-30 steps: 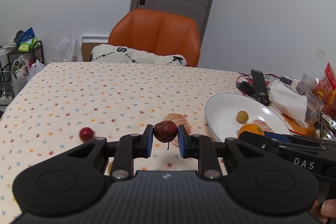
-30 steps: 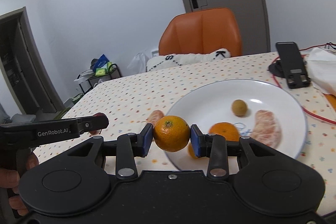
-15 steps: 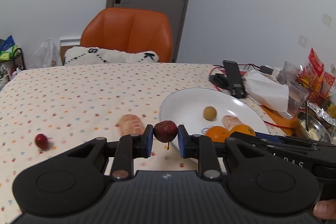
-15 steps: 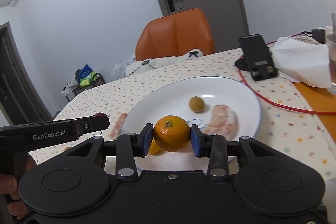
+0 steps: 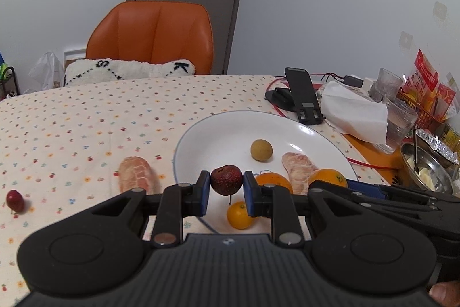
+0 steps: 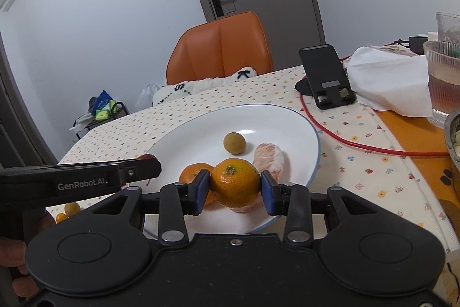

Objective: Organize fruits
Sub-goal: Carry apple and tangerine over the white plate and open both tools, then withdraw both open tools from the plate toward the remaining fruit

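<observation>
Both loaded: left tool [image 5: 226, 184] clamped on a red fruit [image 5: 226, 179], right tool [image 6: 235, 190] on an orange [image 6: 235, 186]. Plate [image 6: 290, 120] directly below, just ahead, right tool further in.

Left gripper [image 5: 226, 192]: fingers clamped on a red fruit [image 5: 226, 179]. Right gripper [image 6: 235, 192]: fingers clamped on an orange [image 6: 235, 186].

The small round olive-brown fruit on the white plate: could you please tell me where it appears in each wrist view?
Left wrist view: the olive-brown fruit lies right of centre, on the far part of the white plate.
Right wrist view: it sits near centre, beyond the held orange.
Shared landmark: the peeled citrus segment lying just to its right in both.
</observation>
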